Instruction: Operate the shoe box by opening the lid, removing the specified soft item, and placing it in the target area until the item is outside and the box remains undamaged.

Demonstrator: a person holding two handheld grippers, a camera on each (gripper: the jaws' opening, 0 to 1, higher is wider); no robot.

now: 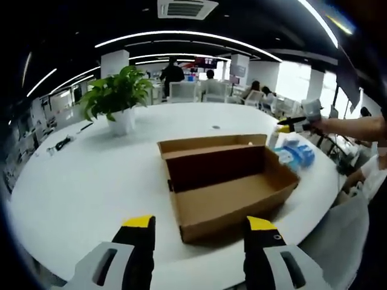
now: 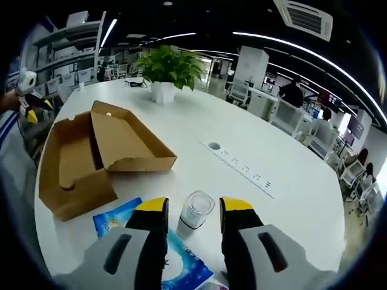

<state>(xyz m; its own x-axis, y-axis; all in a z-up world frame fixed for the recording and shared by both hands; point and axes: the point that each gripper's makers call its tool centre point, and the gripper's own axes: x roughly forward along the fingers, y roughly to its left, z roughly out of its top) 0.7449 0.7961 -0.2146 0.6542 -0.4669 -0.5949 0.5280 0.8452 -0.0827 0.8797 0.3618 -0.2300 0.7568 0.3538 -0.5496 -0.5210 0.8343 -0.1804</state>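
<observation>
**Box open on the white table, soft pack lying outside it**

Jaws of my left gripper (image 1: pixel 199 226) stand parted with nothing between them, just short of the near corner of the shoe box (image 1: pixel 227 181). The shoe box sits on the white table (image 1: pixel 91 175) with its lid folded back and its brown inside bare. Just beyond the box's far right corner lies the blue soft pack (image 1: pixel 297 154), outside the box. Farther from the box, to its left, stands the potted plant (image 1: pixel 118 99)

My right gripper (image 2: pixel 192 208) is also spread and grips nothing; a clear cup (image 2: pixel 195 212) stands on the table in the gap between its fingers. The blue pack lies under them, beside the box's near corner. Beyond the box to the right, a white power strip (image 2: pixel 242 166) runs along the table
</observation>
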